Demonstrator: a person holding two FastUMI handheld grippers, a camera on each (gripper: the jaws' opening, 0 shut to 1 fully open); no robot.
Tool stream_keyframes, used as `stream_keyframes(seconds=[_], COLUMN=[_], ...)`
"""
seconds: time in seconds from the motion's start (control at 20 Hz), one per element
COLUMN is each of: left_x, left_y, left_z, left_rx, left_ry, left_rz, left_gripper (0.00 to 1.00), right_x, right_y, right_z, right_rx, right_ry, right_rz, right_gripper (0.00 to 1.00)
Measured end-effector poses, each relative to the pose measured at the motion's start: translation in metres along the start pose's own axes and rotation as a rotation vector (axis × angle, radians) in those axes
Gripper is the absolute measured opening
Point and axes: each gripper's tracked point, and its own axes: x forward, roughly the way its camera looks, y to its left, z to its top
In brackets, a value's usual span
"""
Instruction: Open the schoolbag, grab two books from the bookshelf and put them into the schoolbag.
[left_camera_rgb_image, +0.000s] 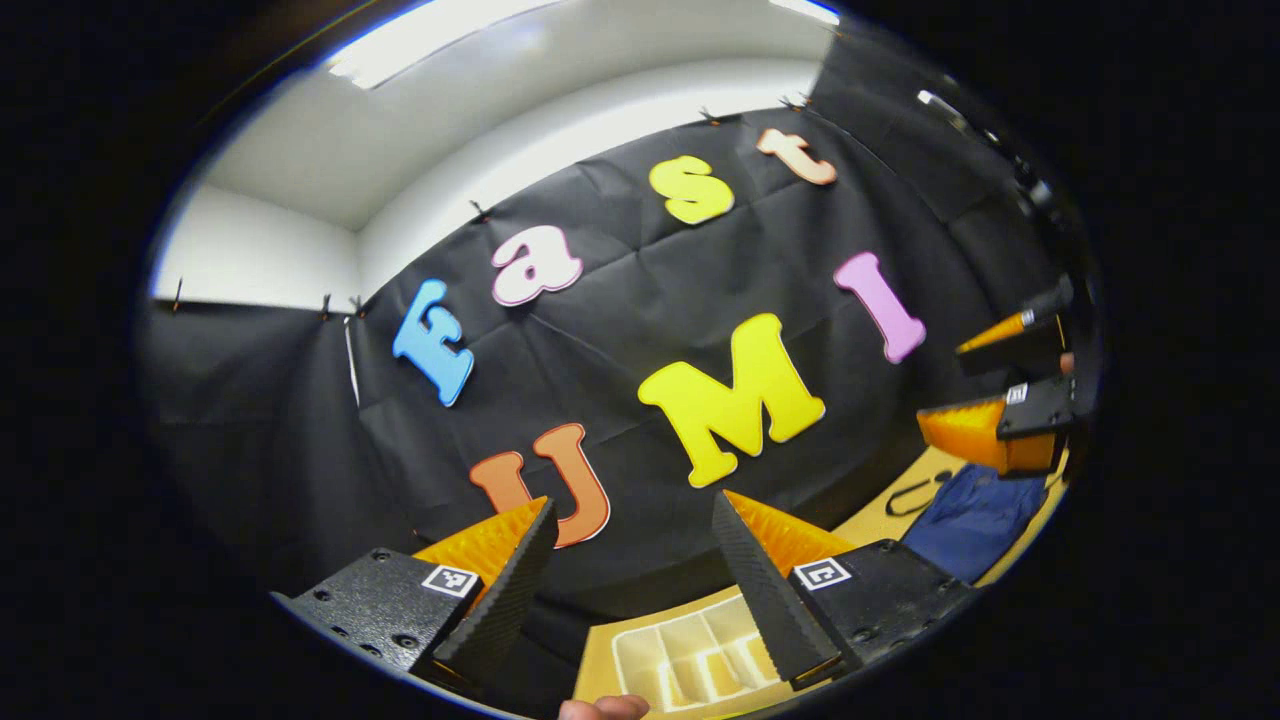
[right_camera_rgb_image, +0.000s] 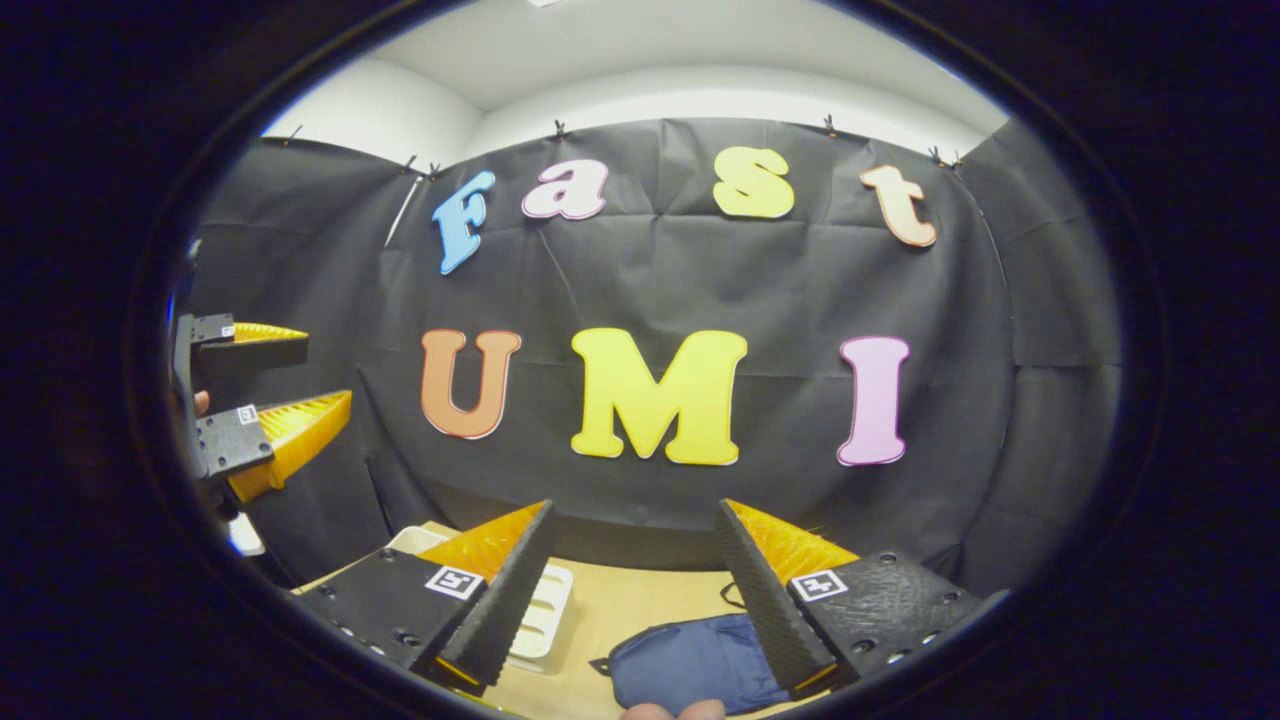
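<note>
- On the tan table (right_camera_rgb_image: 640, 600): blue schoolbag (right_camera_rgb_image: 690, 665) lying flat, beside a white rack (right_camera_rgb_image: 545, 610).
- Left gripper (left_camera_rgb_image: 635, 545): raised, fingers wide apart, holding nothing.
- Right gripper (right_camera_rgb_image: 635, 545): raised above the schoolbag, fingers wide apart, holding nothing.

The schoolbag (right_camera_rgb_image: 690, 668) is dark blue and made of soft cloth. It lies flat on the tan bench (right_camera_rgb_image: 640, 605), low down between the two fingers of the right claw (right_camera_rgb_image: 633, 580) and a bit toward its right finger. It looks shut. A thin black strap (right_camera_rgb_image: 733, 596) curls out from its far end. In the left gripper view the same blue bag (left_camera_rgb_image: 975, 520) lies off to the right of the left claw (left_camera_rgb_image: 630, 575), under the other claw, with its dark strap loop (left_camera_rgb_image: 910, 495) on the bench beside it.
</note>
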Motion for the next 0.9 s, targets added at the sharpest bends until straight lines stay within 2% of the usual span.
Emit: stream_keyframes(seconds=[0.05,0.1,0.15,0.2,0.25,0.3,0.35,0.4,0.5,0.6,0.7,0.9], left_x=[0.001,0.0,-0.002,-0.005,-0.011,-0.014,-0.013,-0.008,-0.005,-0.007,-0.007,-0.003], left_y=[-0.004,-0.016,-0.025,-0.029,-0.039,-0.05,-0.051,-0.04,-0.029,-0.03,-0.023,-0.017], left_z=[-0.005,-0.012,-0.016,-0.016,-0.021,-0.027,-0.031,-0.032,-0.033,-0.035,-0.031,-0.018], left_rx=[0.075,0.147,0.226,0.282,0.301,0.296,0.284,0.265,0.15,-0.045,-0.279,-0.521], left_ry=[0.015,0.035,0.035,0.031,0.043,0.042,0.056,0.057,0.063,0.07,0.051,0.014], left_rz=[-0.028,-0.089,-0.136,-0.148,-0.192,-0.245,-0.246,-0.208,-0.14,-0.093,-0.014,0.06], left_gripper=[0.98,0.95,0.98,0.98,0.95,0.95,0.98,0.98,0.98,0.96,0.98,0.98], right_x=[-0.001,-0.001,-0.003,-0.004,-0.006,-0.012,-0.011,-0.012,-0.009,-0.009,-0.011,-0.022], right_y=[-0.002,-0.004,-0.005,-0.004,-0.003,-0.004,-0.004,-0.002,-0.003,-0.004,-0.007,-0.022], right_z=[-0.001,-0.002,-0.007,-0.011,-0.013,-0.014,-0.019,-0.02,-0.017,-0.011,-0.005,0.016], right_rx=[-0.006,-0.011,-0.014,-0.012,-0.014,-0.016,-0.012,-0.006,-0.007,-0.012,0.003,0.026], right_ry=[-0.009,-0.012,0.001,0.009,0.011,0.011,0.013,0.013,-0.015,-0.052,-0.08,-0.173], right_rz=[-0.005,-0.011,-0.011,-0.005,-0.006,-0.008,-0.008,-0.004,-0.009,-0.019,-0.041,-0.092], right_gripper=[0.99,0.99,0.99,0.99,0.95,0.99,0.99,0.99,0.99,0.98,0.98,0.95])
